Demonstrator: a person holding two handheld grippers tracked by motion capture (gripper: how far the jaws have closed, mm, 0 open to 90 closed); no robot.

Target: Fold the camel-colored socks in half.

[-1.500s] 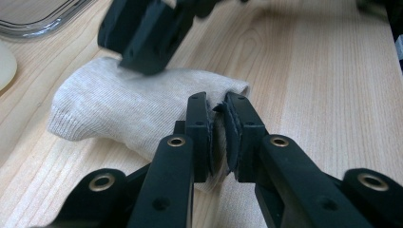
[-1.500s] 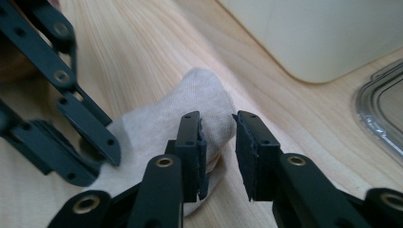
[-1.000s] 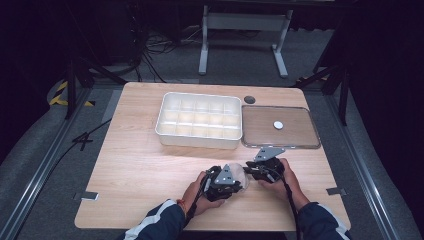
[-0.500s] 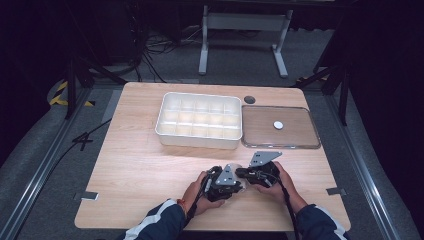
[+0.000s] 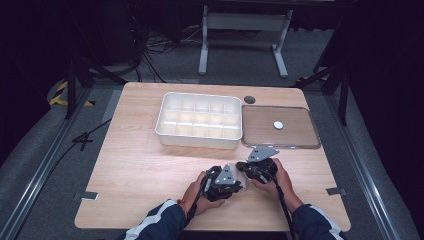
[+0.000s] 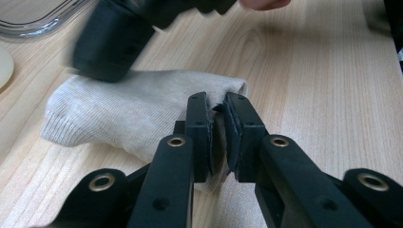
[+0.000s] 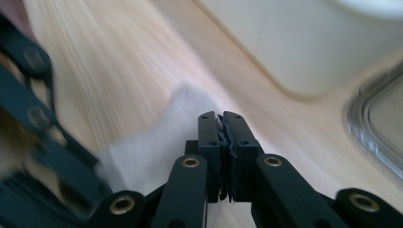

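- Dark studio floor and cables surround a pale wooden table (image 5: 140, 165), with the work at its near edge, about 6 o'clock.
- 1 beige ribbed knit sock (image 6: 128, 111) lies flat on the wood between the 2 grippers; its long axis runs from 9 to 3 o'clock in the left gripper view.
- Left gripper (image 6: 217, 118): jaws clamped on the sock's edge at the 3 o'clock end.
- Right gripper (image 7: 221, 126): jaws have just closed and pinch pale cloth of the same sock; in the left gripper view it sits at 11 o'clock over the sock.
- Both hands look equally near; any pull would likely run along that long axis.
- 1 white compartment tray (image 5: 199, 121) stands at 12 o'clock, 1 clear flat lid (image 5: 300, 140) at 1 o'clock.
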